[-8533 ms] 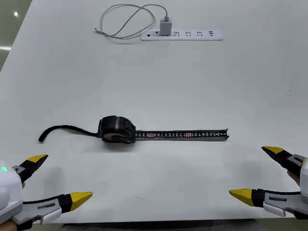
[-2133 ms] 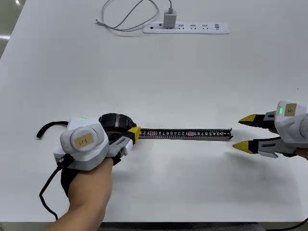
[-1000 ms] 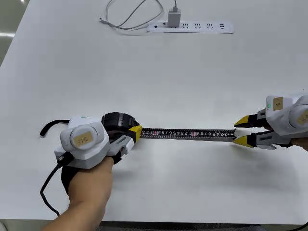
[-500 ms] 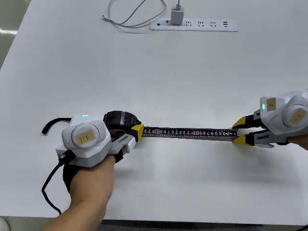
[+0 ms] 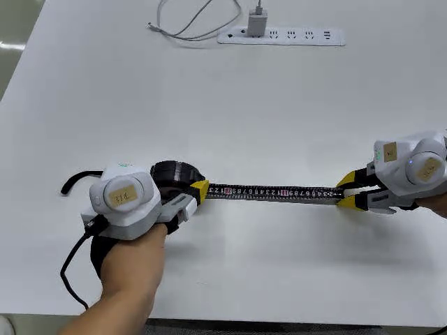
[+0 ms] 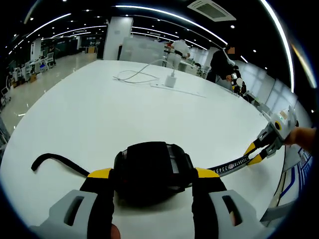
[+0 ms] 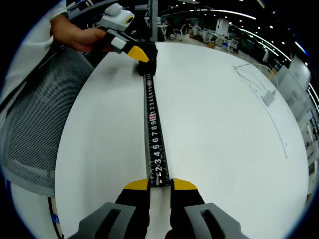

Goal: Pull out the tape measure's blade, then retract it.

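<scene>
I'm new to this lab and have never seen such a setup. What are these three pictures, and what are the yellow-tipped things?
No robot here: these are hand-held two-jaw grippers, one per hand. The wide picture comes from a headset camera looking down at the white table. The two round ones come from a camera on each gripper, looking along its jaws. The left gripper is clamped on the black tape measure, whose strap lies on the table behind it. The right gripper pinches the end of the blade, which is drawn out along the table. Near the far edge lie a power strip, a plugged-in charger and its white cable.
</scene>
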The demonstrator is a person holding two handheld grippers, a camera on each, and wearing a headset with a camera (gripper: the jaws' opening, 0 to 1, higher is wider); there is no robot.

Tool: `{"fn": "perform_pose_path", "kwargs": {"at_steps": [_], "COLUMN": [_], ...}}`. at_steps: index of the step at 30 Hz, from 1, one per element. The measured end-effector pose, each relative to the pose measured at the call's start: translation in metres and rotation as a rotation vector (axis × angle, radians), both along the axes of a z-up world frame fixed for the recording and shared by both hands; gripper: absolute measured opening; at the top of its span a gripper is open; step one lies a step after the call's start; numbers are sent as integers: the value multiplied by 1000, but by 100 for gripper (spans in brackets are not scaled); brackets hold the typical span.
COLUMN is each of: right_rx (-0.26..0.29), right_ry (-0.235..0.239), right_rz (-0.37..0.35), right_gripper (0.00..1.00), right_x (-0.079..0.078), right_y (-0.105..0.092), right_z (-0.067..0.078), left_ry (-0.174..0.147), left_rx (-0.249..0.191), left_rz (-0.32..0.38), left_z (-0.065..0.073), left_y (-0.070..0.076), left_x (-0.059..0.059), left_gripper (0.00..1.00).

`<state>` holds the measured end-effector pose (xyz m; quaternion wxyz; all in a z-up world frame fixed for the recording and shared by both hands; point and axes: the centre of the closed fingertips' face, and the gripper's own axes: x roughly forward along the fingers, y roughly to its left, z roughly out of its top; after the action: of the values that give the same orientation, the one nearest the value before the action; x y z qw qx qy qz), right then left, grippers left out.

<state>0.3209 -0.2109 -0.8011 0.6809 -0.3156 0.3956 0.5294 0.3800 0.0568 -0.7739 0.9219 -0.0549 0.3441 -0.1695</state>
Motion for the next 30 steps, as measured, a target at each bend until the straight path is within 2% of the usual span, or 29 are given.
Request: {"fn": "perform_pose_path", "kwargs": {"at_steps": [19,24,30], "right_rx": [-3,-7,-7], "right_ry": [8,6,4], "right_rz": [-5,-1,-1], "right_gripper": [11,11,11], "right_x": [0,0,0], "right_y": [0,0,0], "right_z": [0,0,0], "left_ry": [5,23,27], "left_rx": [12,17,13], "left_rz": [-13,-20,-22], "left_z": [0,-1,-1], "left_y": [-1,0,0], "left_x": [-2,-2,-2], "left_gripper": [57,56,56]}}
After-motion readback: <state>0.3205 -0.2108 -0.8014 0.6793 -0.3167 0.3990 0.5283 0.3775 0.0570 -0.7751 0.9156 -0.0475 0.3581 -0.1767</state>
